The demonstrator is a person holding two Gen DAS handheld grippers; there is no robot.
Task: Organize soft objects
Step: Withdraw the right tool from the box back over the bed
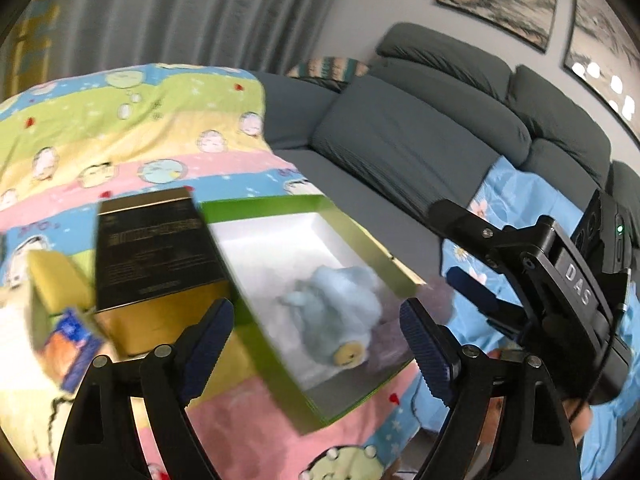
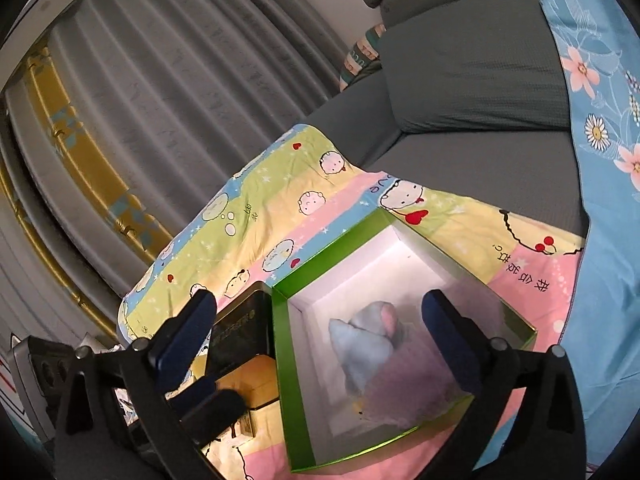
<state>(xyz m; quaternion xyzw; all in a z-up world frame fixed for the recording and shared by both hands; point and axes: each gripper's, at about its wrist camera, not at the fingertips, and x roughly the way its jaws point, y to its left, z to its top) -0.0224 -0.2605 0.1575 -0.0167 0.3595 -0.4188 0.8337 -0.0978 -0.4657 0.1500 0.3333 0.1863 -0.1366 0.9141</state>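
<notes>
- The green box lies open-topped on the cartoon-print blanket, white inside; its open mouth makes it the likely bin for soft things.
- The blue plush toy lies inside the box, toward its near right corner, beside something soft and purple, too blurred to name.
- The toy's long axis runs along the box's length, its yellow tip pointing at the near wall.
- The left gripper stands with jaws apart and empty, above the box's near edge.
- The right gripper is wide apart too, straddling the toy without touching; I judge it released.
- A black-and-gold tin sits just left of the box.
</notes>
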